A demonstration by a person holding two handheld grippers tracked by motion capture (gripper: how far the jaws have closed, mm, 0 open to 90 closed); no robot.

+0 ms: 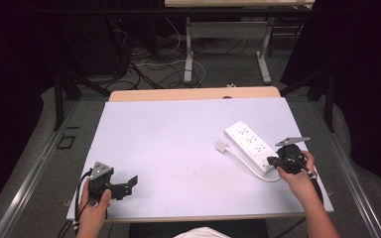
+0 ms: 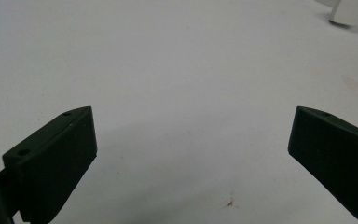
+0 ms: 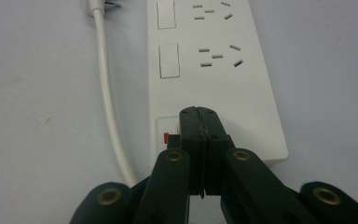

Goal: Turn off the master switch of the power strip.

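A white power strip (image 1: 248, 144) lies at the right of the white table (image 1: 178, 144), its cable (image 1: 250, 168) looping back to a white plug (image 1: 221, 146). My right gripper (image 1: 270, 161) is shut with nothing between its jaws. In the right gripper view its closed tips (image 3: 199, 114) sit over the near end of the strip (image 3: 214, 79), beside a small red mark (image 3: 166, 137) on the switch panel. The cable (image 3: 109, 107) runs along the strip's left side. My left gripper (image 1: 131, 182) is open at the front left, over bare table (image 2: 193, 112). The plug (image 2: 349, 11) shows far off.
The table's front edge (image 1: 198, 217) is close to both hands. A wooden strip (image 1: 193, 94) borders the far edge. Beyond it are floor cables (image 1: 154, 69) and the legs of another table (image 1: 189, 54).
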